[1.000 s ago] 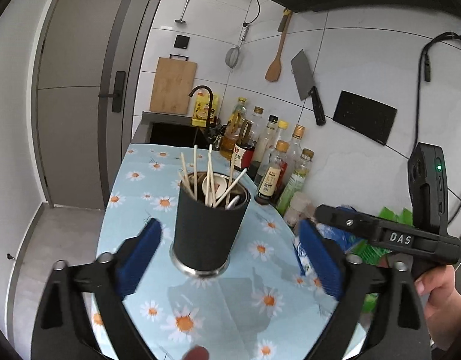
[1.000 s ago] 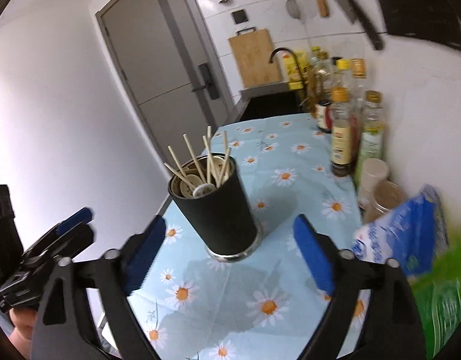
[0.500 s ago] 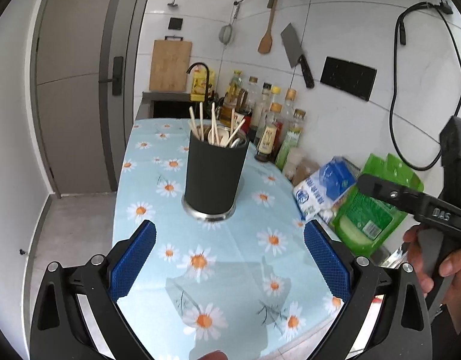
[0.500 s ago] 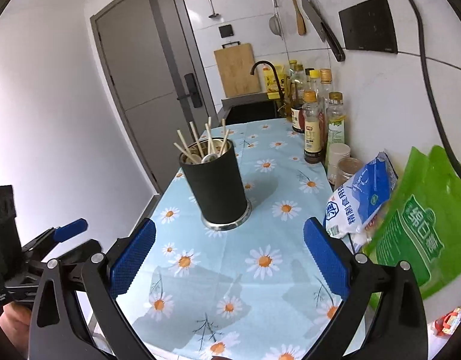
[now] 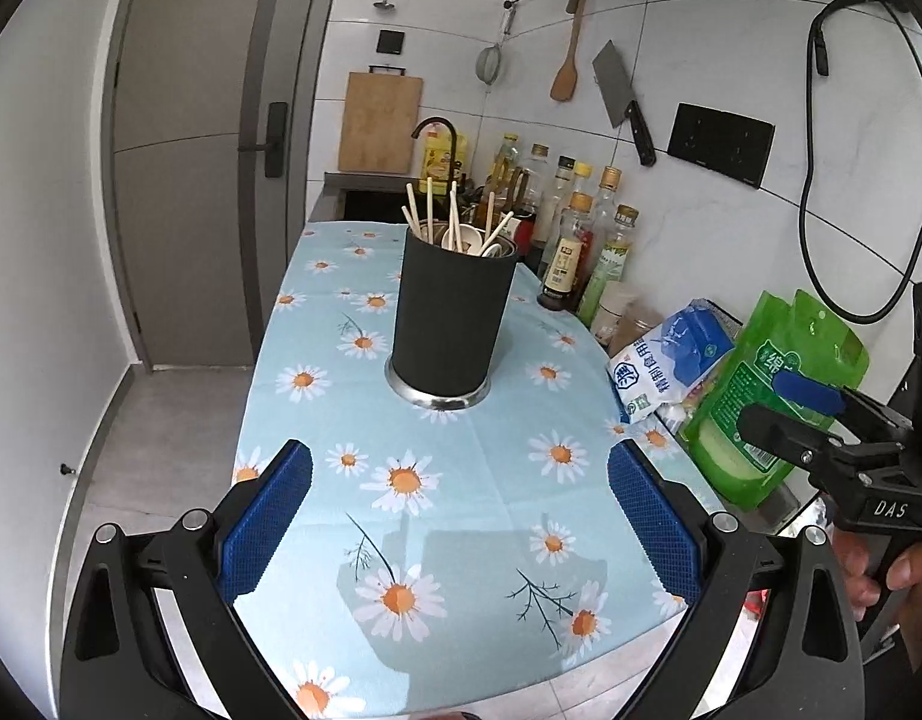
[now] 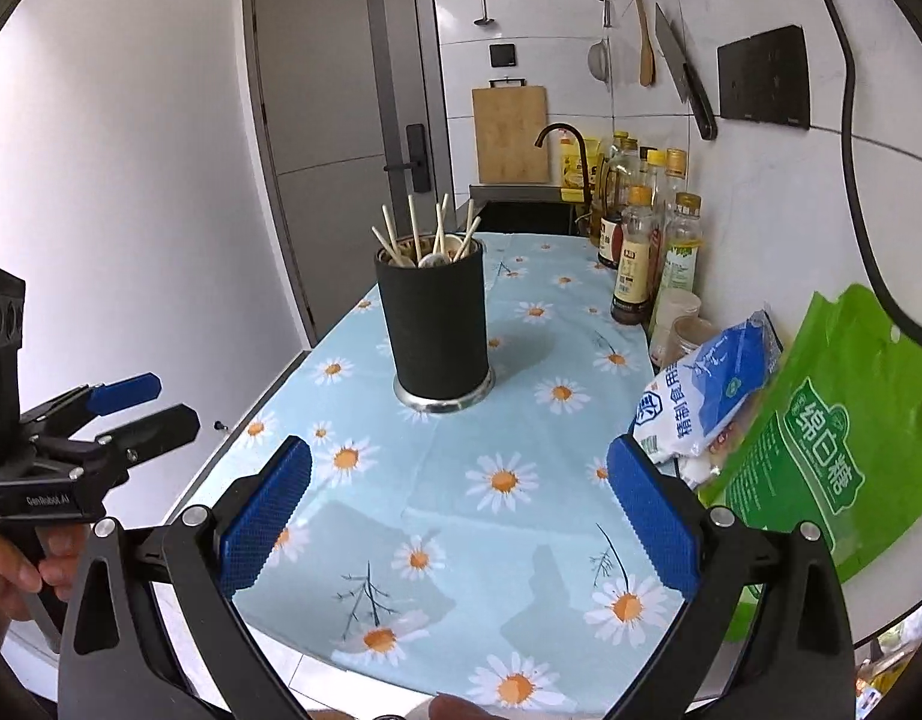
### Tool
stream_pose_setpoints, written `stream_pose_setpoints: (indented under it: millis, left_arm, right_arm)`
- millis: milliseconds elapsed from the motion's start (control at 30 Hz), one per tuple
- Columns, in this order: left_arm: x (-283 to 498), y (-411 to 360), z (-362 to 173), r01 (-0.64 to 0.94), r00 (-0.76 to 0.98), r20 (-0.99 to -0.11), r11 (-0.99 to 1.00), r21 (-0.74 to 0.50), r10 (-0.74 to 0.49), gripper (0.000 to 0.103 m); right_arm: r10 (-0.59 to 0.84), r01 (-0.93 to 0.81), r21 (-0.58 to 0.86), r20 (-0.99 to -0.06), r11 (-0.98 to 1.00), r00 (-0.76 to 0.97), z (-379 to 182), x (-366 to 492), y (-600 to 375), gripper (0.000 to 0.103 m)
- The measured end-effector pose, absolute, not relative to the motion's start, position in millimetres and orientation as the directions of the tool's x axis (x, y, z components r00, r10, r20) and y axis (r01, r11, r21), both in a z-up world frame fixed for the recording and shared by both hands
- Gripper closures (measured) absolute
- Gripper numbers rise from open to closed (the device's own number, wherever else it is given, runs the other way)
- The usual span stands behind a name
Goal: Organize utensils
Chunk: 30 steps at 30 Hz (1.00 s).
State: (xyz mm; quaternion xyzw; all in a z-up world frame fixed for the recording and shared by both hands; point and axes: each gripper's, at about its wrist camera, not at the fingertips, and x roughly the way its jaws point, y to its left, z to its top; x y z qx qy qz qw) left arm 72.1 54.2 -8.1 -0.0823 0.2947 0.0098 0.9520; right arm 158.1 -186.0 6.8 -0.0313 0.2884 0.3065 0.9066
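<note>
A closed grey door (image 5: 179, 168) and the floor beside the counter are shown in full only from the left wrist; the green sugar bag (image 6: 833, 450) is seen large from the right. Both the left gripper (image 5: 458, 516) and the right gripper (image 6: 458, 510) are spread wide, nothing between the pads. The black utensil holder (image 5: 452, 318) is stood upright mid-way along the daisy tablecloth (image 5: 461, 510), well ahead of both. Wooden chopsticks (image 5: 455, 216) and pale spoons (image 5: 467, 240) are held in it.
</note>
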Motion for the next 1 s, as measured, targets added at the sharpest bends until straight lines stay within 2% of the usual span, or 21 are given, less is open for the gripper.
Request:
stream_pose_setpoints:
  millis: [400, 1000]
  left_arm:
    - [57.5, 37.0, -19.3, -0.072, 0.813, -0.583, 0.989, -0.126, -0.015, 0.007]
    - [58.0, 27.5, -26.9, -0.059, 0.795, -0.606, 0.995, -0.082, -0.003, 0.007]
  right_arm:
    - [0.546, -0.580, 0.157, -0.592, 0.799, 0.592, -10.5, 155.0, -191.9, 0.005]
    - [0.559, -0.589, 0.177, -0.606, 0.788, 0.566, -16.5, 145.4, -189.9, 0.005]
